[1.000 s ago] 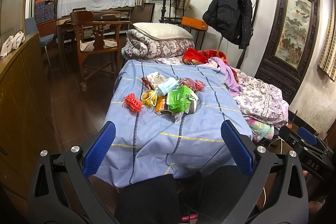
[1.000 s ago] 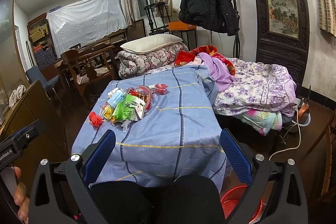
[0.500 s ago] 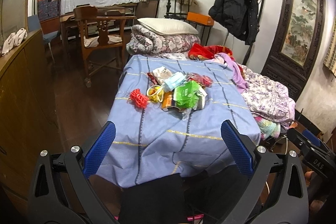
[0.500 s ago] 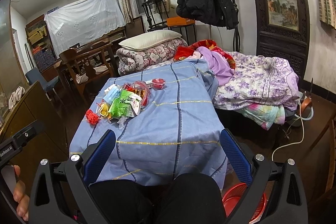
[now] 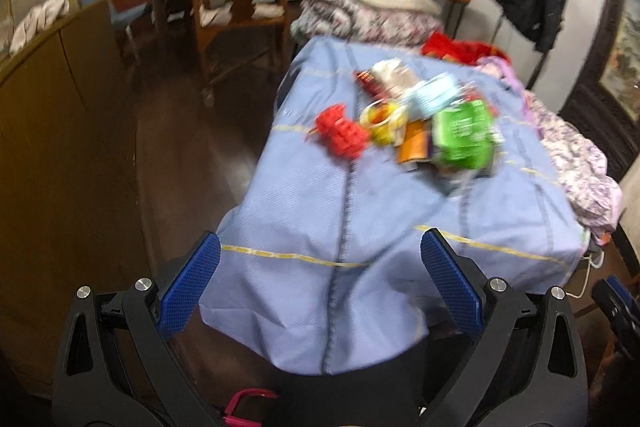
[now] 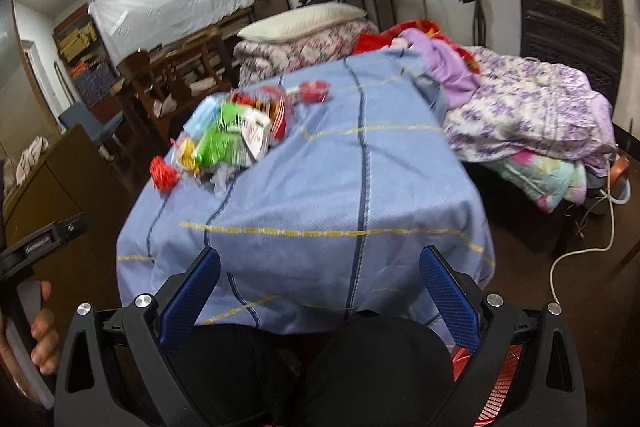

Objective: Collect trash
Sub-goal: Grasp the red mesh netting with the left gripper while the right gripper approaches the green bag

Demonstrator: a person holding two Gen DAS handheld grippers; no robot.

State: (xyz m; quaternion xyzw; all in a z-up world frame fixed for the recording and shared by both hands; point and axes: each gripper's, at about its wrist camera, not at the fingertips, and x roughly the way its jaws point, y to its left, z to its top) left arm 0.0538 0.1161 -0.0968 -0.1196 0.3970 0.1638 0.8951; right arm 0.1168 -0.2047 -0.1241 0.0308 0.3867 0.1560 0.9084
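A counter draped in a blue cloth [image 5: 344, 211] carries a heap of trash [image 5: 420, 119] on its far half, the green packet [image 5: 460, 135] the biggest piece at its middle and a red plastic tangle [image 5: 340, 135] at the heap's left edge. The pieces look light, crinkly and soft, so pinching a wrapper's free edge should do. The left hand-held gripper [image 5: 320, 287] and right hand-held gripper [image 6: 320, 291] both stand wide and empty, well short of the heap.
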